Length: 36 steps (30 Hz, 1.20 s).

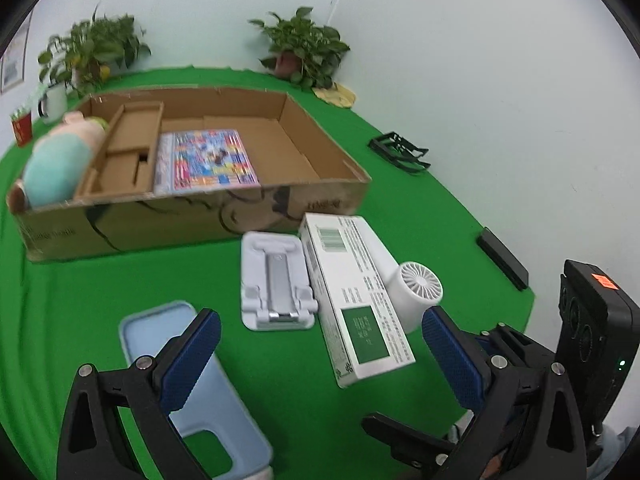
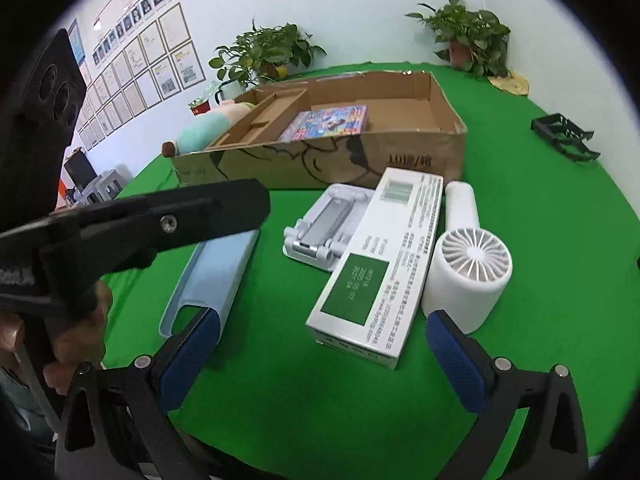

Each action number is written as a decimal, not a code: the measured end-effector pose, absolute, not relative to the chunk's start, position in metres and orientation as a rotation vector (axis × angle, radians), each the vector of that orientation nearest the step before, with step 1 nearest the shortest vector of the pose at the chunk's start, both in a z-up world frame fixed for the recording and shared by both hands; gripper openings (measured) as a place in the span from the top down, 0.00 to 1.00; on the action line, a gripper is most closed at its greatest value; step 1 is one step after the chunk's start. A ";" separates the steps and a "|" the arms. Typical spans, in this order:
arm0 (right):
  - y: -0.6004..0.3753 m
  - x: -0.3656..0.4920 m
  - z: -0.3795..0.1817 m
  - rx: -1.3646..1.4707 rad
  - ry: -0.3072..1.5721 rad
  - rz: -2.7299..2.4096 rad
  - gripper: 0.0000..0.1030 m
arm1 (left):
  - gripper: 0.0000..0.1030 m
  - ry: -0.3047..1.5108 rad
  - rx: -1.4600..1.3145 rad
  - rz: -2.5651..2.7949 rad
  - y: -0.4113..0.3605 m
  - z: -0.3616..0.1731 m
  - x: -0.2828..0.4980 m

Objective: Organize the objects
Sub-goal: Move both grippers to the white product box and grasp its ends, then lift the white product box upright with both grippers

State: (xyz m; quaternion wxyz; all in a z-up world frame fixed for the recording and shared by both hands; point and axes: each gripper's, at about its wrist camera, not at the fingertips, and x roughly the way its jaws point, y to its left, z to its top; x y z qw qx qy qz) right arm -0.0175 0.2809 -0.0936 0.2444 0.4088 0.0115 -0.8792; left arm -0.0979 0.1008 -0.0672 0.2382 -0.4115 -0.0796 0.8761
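Observation:
A cardboard box [image 1: 200,212] [image 2: 400,152] sits on the green cloth and holds a colourful book [image 1: 206,160] [image 2: 326,122] and cardboard dividers. In front of it lie a white phone stand [image 1: 276,280] [image 2: 324,224], a white-and-green carton [image 1: 356,300] [image 2: 380,264], a white handheld fan [image 1: 412,288] [image 2: 466,264] and a light blue phone case [image 1: 200,392] [image 2: 212,276]. My left gripper [image 1: 320,356] is open and empty, hovering over the cloth before the carton. My right gripper [image 2: 320,356] is open and empty, just before the carton's near end.
A plush toy [image 1: 60,160] [image 2: 204,130] lies against the box's left side. Two potted plants [image 1: 304,48] [image 2: 468,36] stand at the back, with a white mug [image 1: 54,102]. A black wire stand [image 1: 400,152] [image 2: 564,136] and a black bar [image 1: 502,258] lie at the right.

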 end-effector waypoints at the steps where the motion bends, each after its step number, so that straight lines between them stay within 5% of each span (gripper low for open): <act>1: 0.281 -0.019 -0.095 1.128 0.034 -2.404 0.01 | 0.01 -0.235 -1.139 2.390 0.100 -0.071 -0.099; 13: 0.260 -0.045 -0.118 1.281 0.123 -2.427 0.18 | 0.02 -0.286 -1.168 2.429 0.083 -0.072 -0.097; 16: 0.264 -0.051 -0.124 1.318 0.122 -2.445 0.31 | 0.02 -0.280 -1.167 2.430 0.081 -0.070 -0.095; 33: 0.324 0.005 -0.124 1.313 0.168 -2.251 0.34 | 0.03 -0.346 -1.273 2.022 0.133 -0.103 -0.096; 36: 0.329 0.007 -0.118 1.291 0.129 -2.292 0.25 | 0.10 -0.424 -1.328 1.937 0.142 -0.118 -0.105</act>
